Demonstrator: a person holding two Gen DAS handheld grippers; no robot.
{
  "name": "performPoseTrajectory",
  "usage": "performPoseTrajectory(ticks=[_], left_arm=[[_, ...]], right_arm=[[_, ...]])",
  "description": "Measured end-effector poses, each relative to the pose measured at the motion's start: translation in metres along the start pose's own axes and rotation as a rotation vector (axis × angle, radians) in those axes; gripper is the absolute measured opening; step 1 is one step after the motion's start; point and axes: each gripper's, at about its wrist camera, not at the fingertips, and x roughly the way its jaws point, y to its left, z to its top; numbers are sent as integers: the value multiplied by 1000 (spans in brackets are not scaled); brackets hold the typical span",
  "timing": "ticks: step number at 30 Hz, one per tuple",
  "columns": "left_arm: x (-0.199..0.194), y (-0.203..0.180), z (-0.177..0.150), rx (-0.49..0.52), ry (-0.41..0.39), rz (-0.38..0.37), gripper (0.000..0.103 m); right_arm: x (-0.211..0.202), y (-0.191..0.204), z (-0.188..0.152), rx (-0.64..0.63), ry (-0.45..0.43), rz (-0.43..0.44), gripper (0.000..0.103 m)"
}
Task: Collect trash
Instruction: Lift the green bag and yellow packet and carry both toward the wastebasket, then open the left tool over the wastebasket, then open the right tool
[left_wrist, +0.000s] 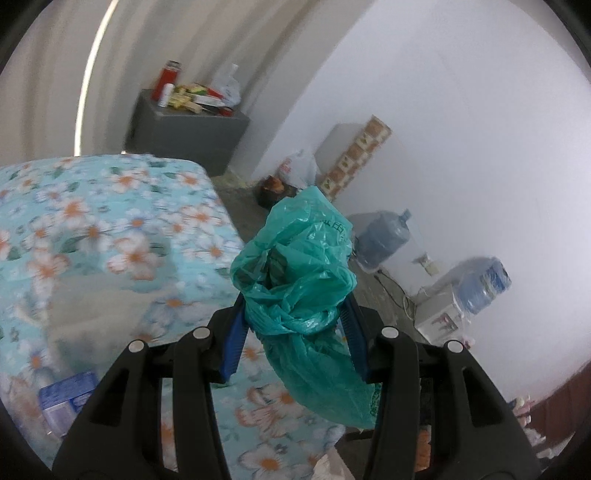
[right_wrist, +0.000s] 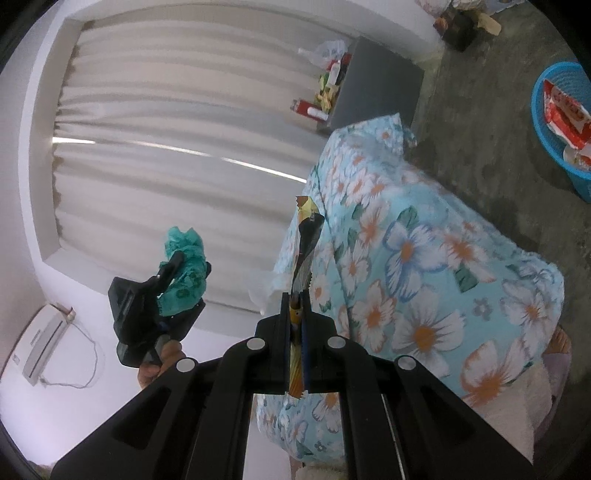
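Left hand-held gripper (left_wrist: 295, 317) clamps green plastic bag (left_wrist: 299, 266), its print illegible; right hand-held gripper (right_wrist: 295, 310) pinches snack wrapper (right_wrist: 304, 243), no readable label.

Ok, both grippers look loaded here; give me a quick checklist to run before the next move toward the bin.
1. Left gripper gripping the green plastic bag: ok, bag bunched between the jaws.
2. Right gripper gripping the snack wrapper: ok, jaws shut on it.
3. Blue basket in sight: ok, on the floor, already holding red and white wrappers.
4. Bag hanging free of the floral bedspread: cannot tell, its tail overlaps it.
5. More trash left on the bed: cannot tell, the view is blurred.
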Motion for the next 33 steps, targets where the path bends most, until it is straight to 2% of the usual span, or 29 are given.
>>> performPoseTrajectory(ticks=[4,10,15,17,19,21,22,28,31,33], left_arm=[[43,-30,8,50,56,-24,44],[138,-79,21,110,200,-65,44],[242,-115,17,111,380,-67,44],[281,-123,10,107,441,-50,44],[326,-133,0,145,492,-13,44],[363,-136,-9,154,537,17,45],[381,-136,-14,155,560,30,45],[485,-120,-44,182,685,154,45],[518,-110,-53,177,722,188,45],[539,-107,-61,168,742,196,45]], right_arm=[[-20,-10,11,16,-64,-4,4],[-59,-38,26,58,-173,-50,4],[-105,-78,43,109,-320,-193,4],[-116,-99,49,147,-354,-238,4],[-122,-117,57,166,-372,-288,4],[-119,-137,68,173,-367,-336,4],[-114,-148,77,159,-356,-395,4],[-74,-215,130,146,-203,-557,4],[-54,-256,160,118,-111,-707,4],[-50,-275,174,92,-87,-801,4]])
